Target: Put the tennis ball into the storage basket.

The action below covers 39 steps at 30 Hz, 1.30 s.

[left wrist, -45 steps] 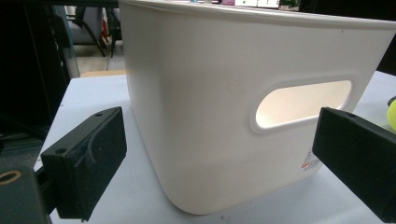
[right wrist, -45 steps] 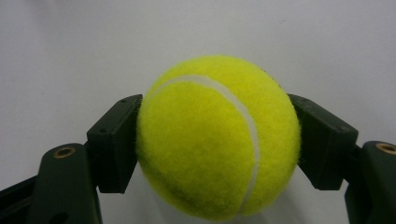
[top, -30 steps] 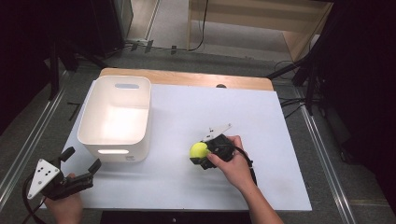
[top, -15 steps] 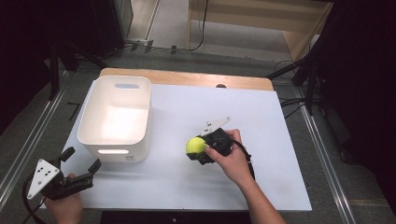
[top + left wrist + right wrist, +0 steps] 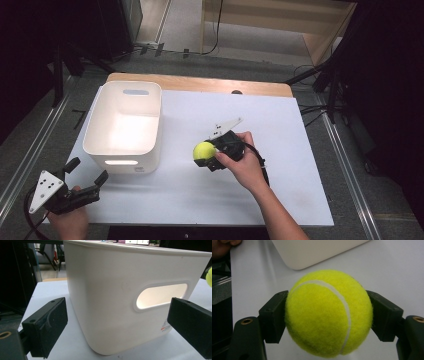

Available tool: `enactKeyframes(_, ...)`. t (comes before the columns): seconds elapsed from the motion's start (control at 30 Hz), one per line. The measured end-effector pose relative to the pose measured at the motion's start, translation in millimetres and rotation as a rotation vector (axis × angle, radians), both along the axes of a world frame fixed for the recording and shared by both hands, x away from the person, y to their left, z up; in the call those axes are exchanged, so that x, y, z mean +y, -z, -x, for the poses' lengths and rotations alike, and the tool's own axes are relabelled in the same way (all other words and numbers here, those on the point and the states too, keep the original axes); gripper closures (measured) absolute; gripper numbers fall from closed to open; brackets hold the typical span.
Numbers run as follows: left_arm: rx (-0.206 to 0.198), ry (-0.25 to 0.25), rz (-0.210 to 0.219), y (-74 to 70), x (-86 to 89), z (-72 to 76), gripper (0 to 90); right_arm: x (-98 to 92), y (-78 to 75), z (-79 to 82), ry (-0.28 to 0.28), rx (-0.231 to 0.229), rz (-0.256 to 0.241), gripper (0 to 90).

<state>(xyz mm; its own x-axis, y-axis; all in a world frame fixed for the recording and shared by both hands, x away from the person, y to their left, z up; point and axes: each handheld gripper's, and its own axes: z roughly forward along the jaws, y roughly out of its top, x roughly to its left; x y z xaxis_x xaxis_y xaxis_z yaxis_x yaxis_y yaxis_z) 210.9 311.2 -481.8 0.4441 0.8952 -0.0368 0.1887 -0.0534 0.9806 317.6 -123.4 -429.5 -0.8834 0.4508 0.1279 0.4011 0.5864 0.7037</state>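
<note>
Right gripper (image 5: 209,156): clenched on the tennis ball (image 5: 204,151), mid-table (image 5: 300,200).
Left gripper (image 5: 86,176): released, jaws spread, at the table's near left corner.
Bin (image 5: 124,125): set along the left edge.

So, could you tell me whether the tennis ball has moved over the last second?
Yes: the tennis ball, held in the right hand-held gripper, has shifted slightly left, towards the white bin.

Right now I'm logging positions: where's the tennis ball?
High view: the tennis ball sits clamped in the right gripper, mid-table, right of the white bin.
</note>
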Motion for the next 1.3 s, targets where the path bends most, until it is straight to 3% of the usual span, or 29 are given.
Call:
enactKeyframes(0.9, -0.002, 0.006, 0.003, -0.2, 0.6, 0.2, 2.9, 25.1, -21.2, -15.7, -0.072, 0.000, -0.047, 23.7)
enactKeyframes(1.3, -0.001, 0.006, 0.007, 0.0, 0.8, 0.2, 2.8, 36.7, -29.1, -20.0, -0.090, -0.008, -0.045, 23.7)
